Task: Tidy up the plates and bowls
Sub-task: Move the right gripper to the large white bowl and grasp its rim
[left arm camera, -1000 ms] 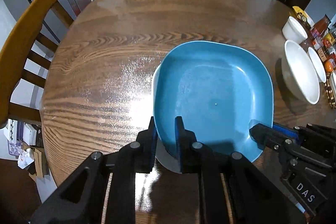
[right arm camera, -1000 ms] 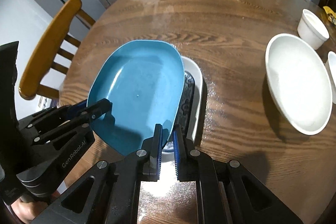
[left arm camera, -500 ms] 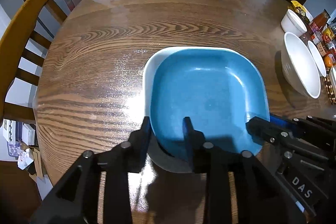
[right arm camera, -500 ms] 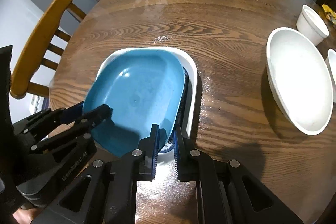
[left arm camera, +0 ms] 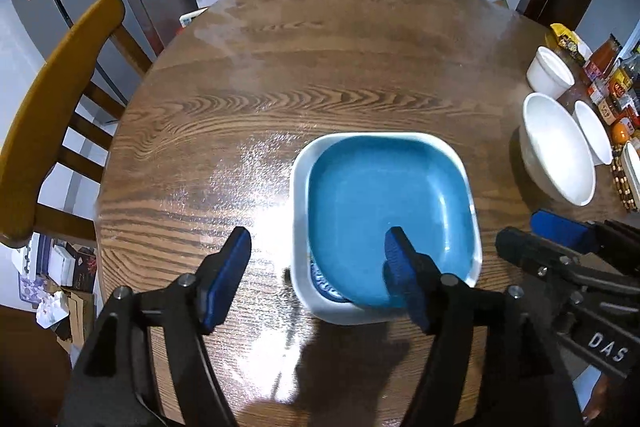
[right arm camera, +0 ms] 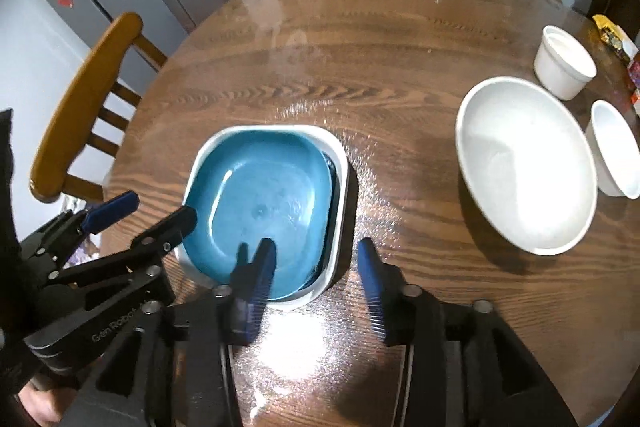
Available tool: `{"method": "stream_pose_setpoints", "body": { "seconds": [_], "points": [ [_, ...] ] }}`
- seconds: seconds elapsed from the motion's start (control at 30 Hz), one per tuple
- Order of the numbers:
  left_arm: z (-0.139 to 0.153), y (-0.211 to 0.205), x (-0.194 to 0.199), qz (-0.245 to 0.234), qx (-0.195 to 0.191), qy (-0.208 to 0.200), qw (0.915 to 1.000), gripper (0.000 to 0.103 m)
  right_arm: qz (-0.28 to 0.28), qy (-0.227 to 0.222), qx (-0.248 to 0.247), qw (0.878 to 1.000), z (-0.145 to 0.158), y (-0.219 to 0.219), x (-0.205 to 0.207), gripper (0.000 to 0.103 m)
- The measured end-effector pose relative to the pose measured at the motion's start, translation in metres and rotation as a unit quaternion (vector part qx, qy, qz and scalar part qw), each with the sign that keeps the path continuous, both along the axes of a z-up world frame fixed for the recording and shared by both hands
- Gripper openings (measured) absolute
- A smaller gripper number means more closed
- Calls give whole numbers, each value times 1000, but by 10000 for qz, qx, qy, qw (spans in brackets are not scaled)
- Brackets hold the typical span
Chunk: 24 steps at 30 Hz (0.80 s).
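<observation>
A blue square plate (left arm camera: pixel 388 211) (right arm camera: pixel 260 195) lies flat in a white square dish (left arm camera: pixel 298 187) (right arm camera: pixel 340 163) on the round wooden table. A dark patterned plate (left arm camera: pixel 324 283) peeks out beneath it. My left gripper (left arm camera: pixel 318 263) hovers over the dish's near left corner with its jaws opening. One finger is over the plate, the other over bare table, and neither pad touches anything. My right gripper (right arm camera: pixel 316 267) hangs above the dish's near right corner, its jaws also opening and free of the plate. Each gripper shows in the other's view, the right (left arm camera: pixel 560 239) and the left (right arm camera: pixel 136 215).
A large white bowl (right arm camera: pixel 524 163) (left arm camera: pixel 556 151) sits to the right, with a white ramekin (right arm camera: pixel 564 63) and a small white bowl (right arm camera: pixel 616 155) behind it. Jars and packets (left arm camera: pixel 612 83) crowd the far right edge. Wooden chairs (left arm camera: pixel 52 107) ring the table.
Both grippers have let go of the blue plate's near edge and spread their jaws. The plate dropped from tilted to flat inside the white dish. Both grippers have lifted a little.
</observation>
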<state>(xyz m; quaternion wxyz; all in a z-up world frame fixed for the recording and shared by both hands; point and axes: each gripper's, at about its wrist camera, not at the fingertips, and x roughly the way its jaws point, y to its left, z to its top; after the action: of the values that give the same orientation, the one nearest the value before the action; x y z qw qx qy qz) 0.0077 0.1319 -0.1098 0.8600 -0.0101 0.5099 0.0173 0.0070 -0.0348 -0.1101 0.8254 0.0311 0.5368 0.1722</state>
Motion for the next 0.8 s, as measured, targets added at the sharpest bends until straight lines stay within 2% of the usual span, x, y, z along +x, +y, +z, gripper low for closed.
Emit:
{"method": "stream_pose_setpoints", "body": {
  "seconds": [0.03, 0.13, 0.17, 0.23, 0.43, 0.57, 0.8],
  "points": [
    [3, -4, -1, -14, -1, -19, 10000, 70, -41, -51, 28, 10000, 4, -4, -1, 45],
    [12, -13, -3, -80, -5, -121, 9999, 84, -167, -145, 96, 9997, 12, -15, -3, 46],
    [14, -15, -5, -101, -11, -169, 9998, 85, -219, -178, 112, 9995, 14, -20, -4, 48],
    [19, -21, -5, -174, -28, -227, 9996, 86, -330, -246, 131, 9991, 18, -31, -6, 53],
    [30, -45, -4, -427, -120, -294, 9986, 89, -710, -389, 193, 9965, 30, -68, -11, 54],
    [33, -66, 0, -564, -347, -271, 9974, 90, -1030, -485, 195, 9933, 38, -102, -13, 54],
    [33, -109, 8, -822, -306, -263, 9958, 90, -1565, -424, 171, 9866, 34, -158, -9, 54]
  ]
}}
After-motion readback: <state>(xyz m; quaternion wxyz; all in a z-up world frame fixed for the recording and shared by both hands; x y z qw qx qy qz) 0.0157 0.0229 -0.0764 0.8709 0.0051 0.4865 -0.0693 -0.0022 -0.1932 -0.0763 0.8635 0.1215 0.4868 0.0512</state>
